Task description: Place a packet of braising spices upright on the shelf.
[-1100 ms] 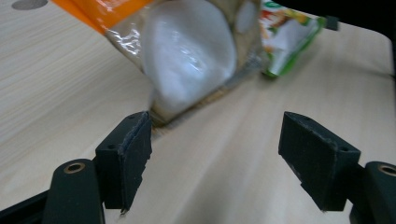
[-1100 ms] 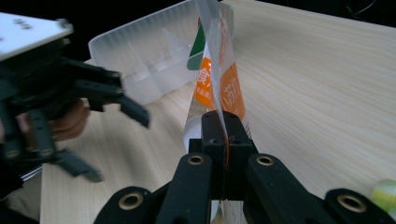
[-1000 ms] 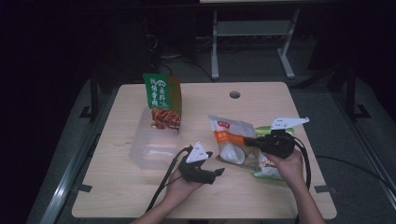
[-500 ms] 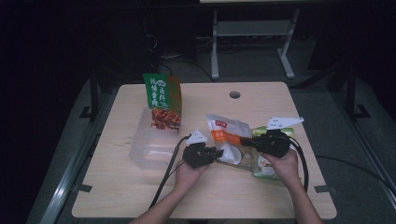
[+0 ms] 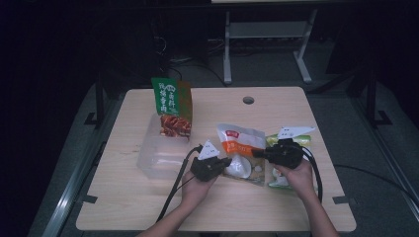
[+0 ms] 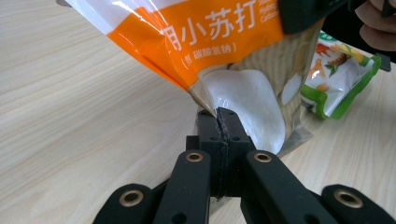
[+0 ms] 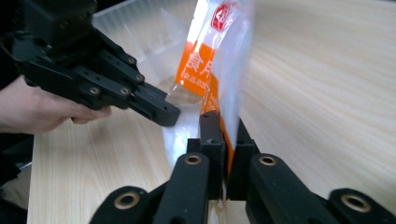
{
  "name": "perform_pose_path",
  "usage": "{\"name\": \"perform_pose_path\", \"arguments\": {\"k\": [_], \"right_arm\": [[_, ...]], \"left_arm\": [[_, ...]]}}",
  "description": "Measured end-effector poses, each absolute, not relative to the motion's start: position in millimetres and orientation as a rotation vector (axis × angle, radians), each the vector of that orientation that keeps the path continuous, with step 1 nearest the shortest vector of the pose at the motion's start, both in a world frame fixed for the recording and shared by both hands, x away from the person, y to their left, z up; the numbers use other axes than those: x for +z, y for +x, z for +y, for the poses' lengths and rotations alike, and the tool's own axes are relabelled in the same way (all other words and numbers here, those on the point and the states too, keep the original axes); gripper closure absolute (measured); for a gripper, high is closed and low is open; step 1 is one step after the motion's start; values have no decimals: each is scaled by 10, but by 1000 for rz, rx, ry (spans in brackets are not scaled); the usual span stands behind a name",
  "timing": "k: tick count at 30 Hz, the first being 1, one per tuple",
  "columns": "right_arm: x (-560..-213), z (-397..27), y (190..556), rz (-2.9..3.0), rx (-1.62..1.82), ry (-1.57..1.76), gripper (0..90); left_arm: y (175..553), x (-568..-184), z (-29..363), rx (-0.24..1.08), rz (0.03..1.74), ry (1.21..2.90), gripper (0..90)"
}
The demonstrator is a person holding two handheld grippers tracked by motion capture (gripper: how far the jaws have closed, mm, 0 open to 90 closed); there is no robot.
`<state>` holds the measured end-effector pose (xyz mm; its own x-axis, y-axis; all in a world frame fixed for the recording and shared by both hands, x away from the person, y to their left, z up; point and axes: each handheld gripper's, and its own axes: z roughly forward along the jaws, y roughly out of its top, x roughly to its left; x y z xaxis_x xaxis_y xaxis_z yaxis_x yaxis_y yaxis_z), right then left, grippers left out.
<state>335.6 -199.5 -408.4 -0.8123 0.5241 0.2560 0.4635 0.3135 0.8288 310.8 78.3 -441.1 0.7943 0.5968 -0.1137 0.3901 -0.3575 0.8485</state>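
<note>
A white and orange bag of white powder is held off the table between both grippers. My left gripper has just been closing, and in the left gripper view its tips pinch the lower seam of the bag. My right gripper grips the bag's other edge. In the right gripper view its jaws have just eased open a little, with the bag still clamped between them, and the left gripper reaches in from the left.
A clear plastic tub sits left of the hands, with a green and red pouch standing at its far end. A green snack bag lies under the right hand. The wooden table has a cable hole.
The left gripper moved right to the bag's left edge and closed on it. The right gripper kept its hold and stayed about where it was.
</note>
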Motion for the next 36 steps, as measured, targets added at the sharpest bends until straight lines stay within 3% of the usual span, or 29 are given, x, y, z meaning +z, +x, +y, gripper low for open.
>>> {"name": "perform_pose_path", "arguments": {"k": [6, 9, 10, 14, 16, 22, 36], "right_arm": [[-4150, -1846, 3415, 2574, 1531, 966, 757], [-4171, -1788, 3422, 2595, 1498, 960, 794], [-4172, -1755, 3415, 2603, 1462, 955, 857], [-4163, -1759, 3393, 2603, 1482, 962, 897], [-4152, -1773, 3364, 2583, 1503, 954, 899], [-4059, -1766, 3251, 2547, 1512, 902, 900], [-3900, -1643, 3248, 2509, 1476, 855, 900]], "left_arm": [[3042, -4408, 807, 287, 713, 2009, 900], [3024, -4411, 819, 271, 719, 2002, 900], [3009, -4409, 838, 256, 717, 2004, 898], [2991, -4395, 887, 226, 725, 2002, 859], [2955, -4387, 927, 173, 725, 1999, 776], [2779, -4349, 1033, 183, 685, 2029, 667], [2469, -4330, 1312, 223, 557, 2087, 600]]}}
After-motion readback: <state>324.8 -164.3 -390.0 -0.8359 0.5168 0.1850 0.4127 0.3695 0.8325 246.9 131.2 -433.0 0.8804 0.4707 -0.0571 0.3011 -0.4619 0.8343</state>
